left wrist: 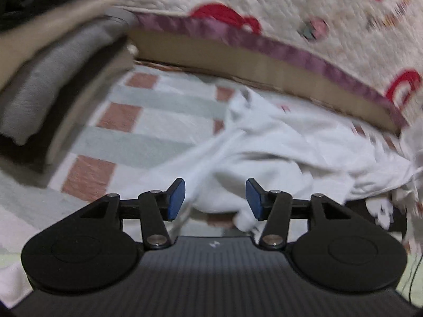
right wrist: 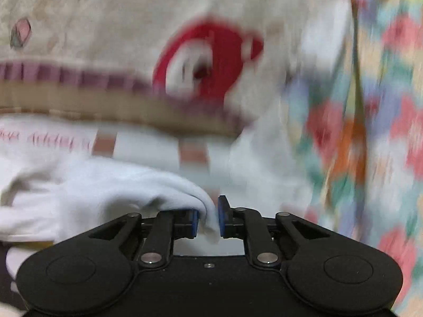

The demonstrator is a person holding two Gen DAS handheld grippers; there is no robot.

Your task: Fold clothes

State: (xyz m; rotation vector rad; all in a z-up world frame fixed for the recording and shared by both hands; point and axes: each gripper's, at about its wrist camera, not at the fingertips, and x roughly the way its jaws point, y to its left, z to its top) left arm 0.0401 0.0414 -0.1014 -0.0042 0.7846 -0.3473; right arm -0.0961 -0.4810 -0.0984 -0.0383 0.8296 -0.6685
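A white garment (left wrist: 277,142) lies crumpled on a checked cloth with pink squares (left wrist: 119,132). My left gripper (left wrist: 215,198) hovers just above its near edge, open, with white fabric showing beyond the gap between the blue pads (left wrist: 176,200). In the right wrist view the same white garment (right wrist: 92,192) bunches to the left, and my right gripper (right wrist: 207,218) is shut on a fold of it. Pink lettering runs across the garment's far part (right wrist: 53,138). Both views are blurred by motion.
A stack of folded clothes in grey and beige (left wrist: 53,66) sits at the left. Behind hangs a cream quilt with red teapot prints and a purple trim (left wrist: 290,21). A multicoloured floral fabric (right wrist: 370,132) fills the right side.
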